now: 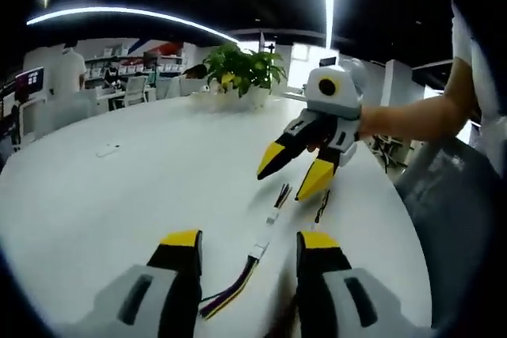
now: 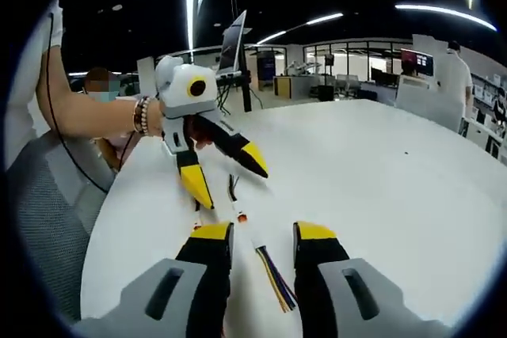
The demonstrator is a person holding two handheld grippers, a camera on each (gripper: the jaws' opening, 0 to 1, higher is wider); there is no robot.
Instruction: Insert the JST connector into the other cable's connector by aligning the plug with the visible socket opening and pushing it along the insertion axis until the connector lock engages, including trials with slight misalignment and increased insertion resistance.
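Observation:
Two short cables lie end to end on the white table point(image 1: 119, 195) between my grippers. The near one has multicoloured wires point(image 1: 230, 290) ending in a white connector point(image 1: 257, 252); just past it sits the other white connector point(image 1: 273, 215) with dark wires. My left gripper point(image 1: 249, 239) is open, its jaws either side of the near cable. The right gripper point(image 1: 285, 184) hovers open over the far cable's end. In the right gripper view my right gripper point(image 2: 264, 231) straddles coloured wires point(image 2: 274, 276), a connector point(image 2: 240, 218) lies ahead, and the left gripper point(image 2: 234, 187) is open above the table point(image 2: 380, 187).
A potted plant point(image 1: 242, 69) stands at the table's far edge and a small flat item point(image 1: 107, 150) lies to the left. A grey chair point(image 1: 455, 195) sits by the right edge, also seen as a grey chair point(image 2: 47, 211). A person's forearm point(image 1: 412, 116) holds the other gripper.

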